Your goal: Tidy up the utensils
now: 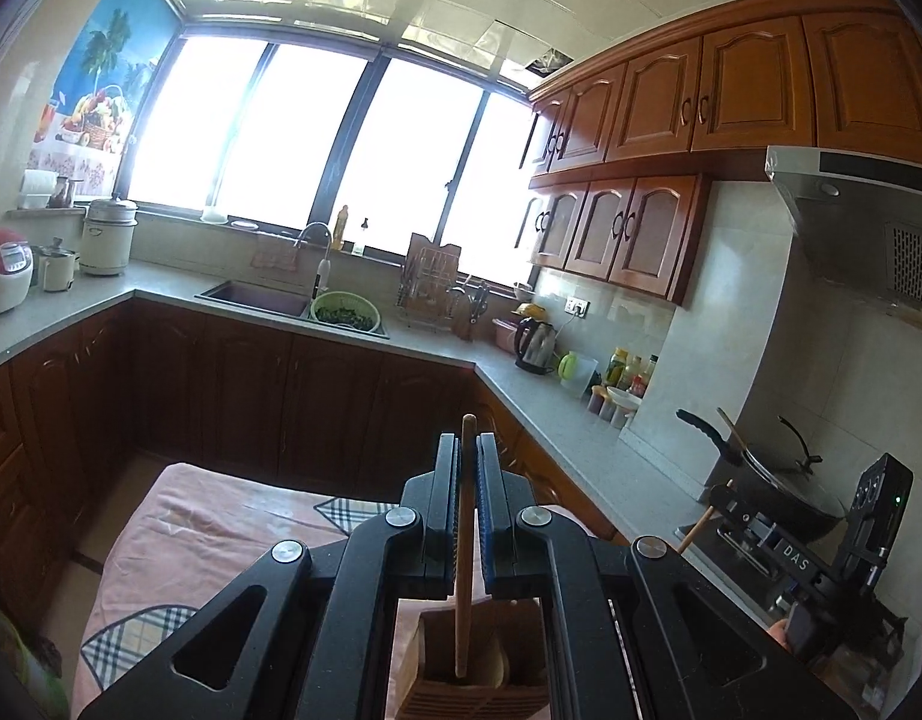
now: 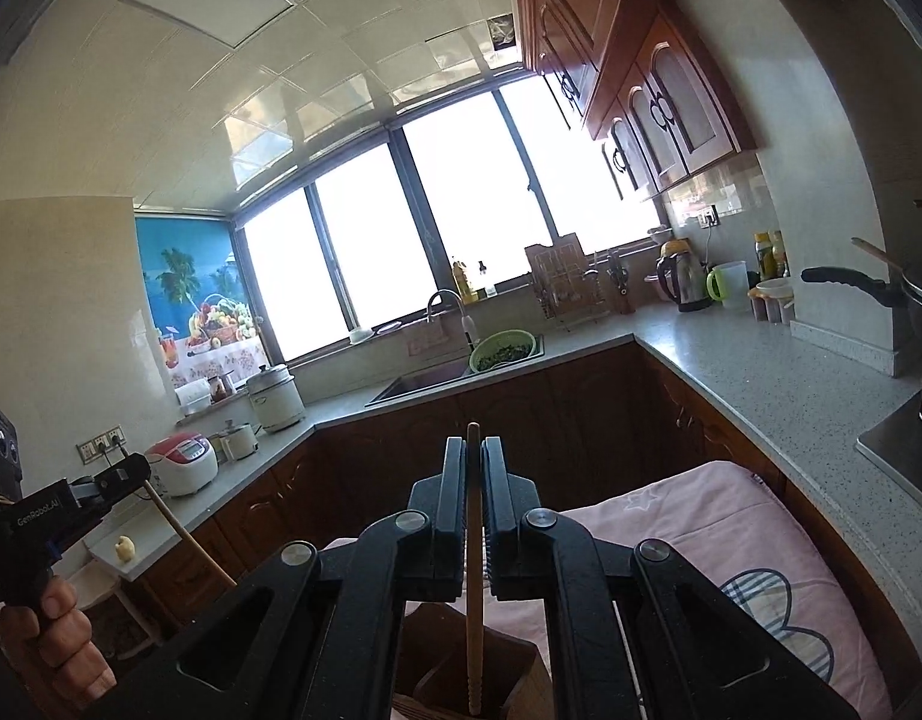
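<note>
Each gripper holds one wooden chopstick upright over a wooden utensil holder, so the step in hand looks like dropping the sticks into it.

The left gripper (image 1: 467, 444) has its jaws closed narrowly on a chopstick (image 1: 464, 540), whose top pokes out above the fingertips and whose lower end reaches down into the utensil holder (image 1: 473, 672) just below. The holder stands on a table covered with a pink cloth (image 1: 221, 540).

The right gripper (image 2: 473, 450) is likewise clamped on its own chopstick (image 2: 474, 588), the ridged tip hanging inside the holder's (image 2: 521, 660) open top. In this view the other gripper and its stick appear at the far left edge, gripped by a hand (image 2: 53, 636).

Whether either tip touches the holder's bottom cannot be told. The next move, I judge, calls for lowering each stick a little, then easing the jaws apart so it stands in a compartment without tipping the holder.
</note>
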Motion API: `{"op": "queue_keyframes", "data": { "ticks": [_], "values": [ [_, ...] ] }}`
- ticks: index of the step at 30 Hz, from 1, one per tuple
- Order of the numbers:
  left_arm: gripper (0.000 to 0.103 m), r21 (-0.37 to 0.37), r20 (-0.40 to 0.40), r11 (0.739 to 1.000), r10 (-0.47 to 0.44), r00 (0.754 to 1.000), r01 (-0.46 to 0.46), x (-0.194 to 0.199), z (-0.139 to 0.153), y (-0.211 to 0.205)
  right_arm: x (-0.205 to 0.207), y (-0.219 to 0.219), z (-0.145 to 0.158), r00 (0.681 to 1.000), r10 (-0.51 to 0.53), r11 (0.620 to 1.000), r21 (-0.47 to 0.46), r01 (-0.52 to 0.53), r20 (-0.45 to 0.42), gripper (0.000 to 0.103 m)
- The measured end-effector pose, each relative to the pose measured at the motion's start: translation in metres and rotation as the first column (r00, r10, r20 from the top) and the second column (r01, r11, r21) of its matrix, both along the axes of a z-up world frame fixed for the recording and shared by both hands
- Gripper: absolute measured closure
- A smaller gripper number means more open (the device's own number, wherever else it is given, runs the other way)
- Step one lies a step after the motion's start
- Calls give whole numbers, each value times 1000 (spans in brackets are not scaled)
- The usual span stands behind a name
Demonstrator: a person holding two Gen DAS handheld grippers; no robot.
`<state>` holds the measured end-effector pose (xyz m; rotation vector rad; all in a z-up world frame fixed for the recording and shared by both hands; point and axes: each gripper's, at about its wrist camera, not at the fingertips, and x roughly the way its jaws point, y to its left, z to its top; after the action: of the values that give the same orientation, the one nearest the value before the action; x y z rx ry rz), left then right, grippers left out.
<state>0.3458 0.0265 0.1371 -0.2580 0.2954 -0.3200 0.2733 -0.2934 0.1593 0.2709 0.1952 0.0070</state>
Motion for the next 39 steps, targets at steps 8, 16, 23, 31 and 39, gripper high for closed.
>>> {"op": "queue_keyframes", "data": {
  "ticks": [8,16,23,31,39],
  "values": [
    [99,-40,-102,999,28,994,-32,74,-62,-19,28,-11,-47,1000,-19,999,42,20,-23,98],
    [99,-62,-168,996,57,984,-68,126,-102,-31,39,-14,-90,997,-61,994,86,65,-45,98],
    [98,-48,-204,996,59,977,-70,142,-115,-43,40,-15,-98,996,-75,993,88,78,-39,98],
    [98,-37,-227,998,43,973,-53,143,-107,-48,47,-18,-94,996,-53,995,85,60,-76,98],
    [72,-21,-214,998,50,976,-56,130,-99,-40,48,-19,-97,993,-45,993,104,56,-111,85]
  ]
}}
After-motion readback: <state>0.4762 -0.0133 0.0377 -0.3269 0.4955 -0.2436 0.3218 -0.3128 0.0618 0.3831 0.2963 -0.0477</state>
